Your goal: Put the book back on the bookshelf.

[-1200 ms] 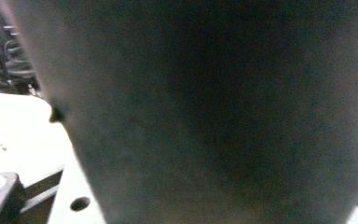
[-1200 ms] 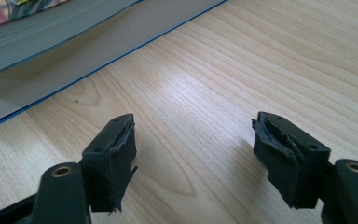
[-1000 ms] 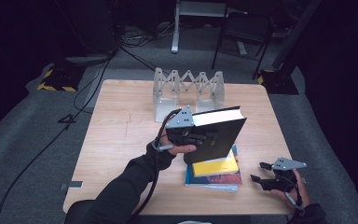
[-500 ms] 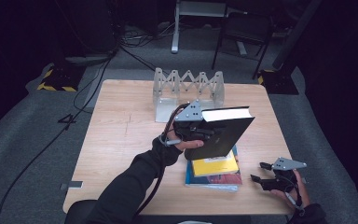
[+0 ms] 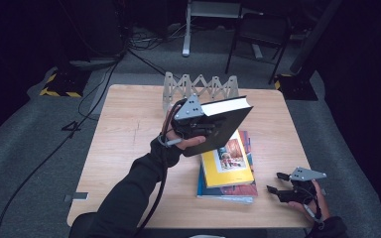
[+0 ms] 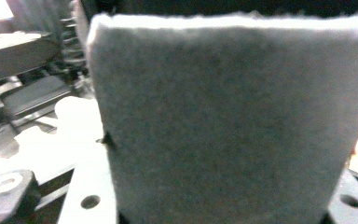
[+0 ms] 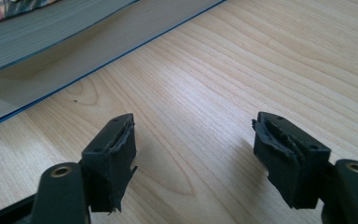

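Note:
My left gripper (image 5: 202,128) is shut on a black hardcover book (image 5: 223,130) and holds it tilted in the air over the middle of the table. The book's white page edge (image 5: 226,105) faces up and back, and looms close in the left gripper view as the page block (image 6: 223,121), which hides the jaws. Below it a yellow book (image 5: 226,161) lies on top of a blue one (image 5: 223,191). My right gripper (image 5: 276,182) rests open near the front right corner, its jaws (image 7: 193,144) spread over bare wood beside the stack (image 7: 42,42).
A grey zigzag folding rack (image 5: 201,87) stands at the table's far edge (image 5: 129,89). A chair and cables lie on the floor beyond. The left half of the wooden tabletop (image 5: 124,144) is bare.
My left gripper has lifted the black book higher and carried it a little toward the rack, tilting it more. The right gripper has stayed put.

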A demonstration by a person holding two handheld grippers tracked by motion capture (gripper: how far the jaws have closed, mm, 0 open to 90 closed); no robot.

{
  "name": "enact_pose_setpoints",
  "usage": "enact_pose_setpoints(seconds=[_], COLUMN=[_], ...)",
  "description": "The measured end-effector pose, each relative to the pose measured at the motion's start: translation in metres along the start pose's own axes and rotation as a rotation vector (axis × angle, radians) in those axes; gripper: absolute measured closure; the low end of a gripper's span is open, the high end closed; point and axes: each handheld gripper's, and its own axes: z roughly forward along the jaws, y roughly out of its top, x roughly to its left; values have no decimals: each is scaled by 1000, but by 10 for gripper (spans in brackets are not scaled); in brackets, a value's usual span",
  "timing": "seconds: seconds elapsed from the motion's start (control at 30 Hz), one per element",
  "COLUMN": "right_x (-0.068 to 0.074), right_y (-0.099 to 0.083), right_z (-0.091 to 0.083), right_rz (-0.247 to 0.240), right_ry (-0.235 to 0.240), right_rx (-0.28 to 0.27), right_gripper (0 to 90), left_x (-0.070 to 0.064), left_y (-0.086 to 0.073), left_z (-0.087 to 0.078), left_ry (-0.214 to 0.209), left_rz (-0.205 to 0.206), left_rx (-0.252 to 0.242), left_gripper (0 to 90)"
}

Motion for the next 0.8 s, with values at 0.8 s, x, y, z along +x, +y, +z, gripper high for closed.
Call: enact_pose_setpoints(seconds=[0.8], right_x=[-1], right_y=[0], right_z=[0], right_rz=[2], right_ry=[1], right_rx=[-1], right_gripper=[297], left_x=[68], left_y=[-38], left_z=[-44], left_ry=[375], left_rz=[-125], left_rx=[33], left_gripper=[518])
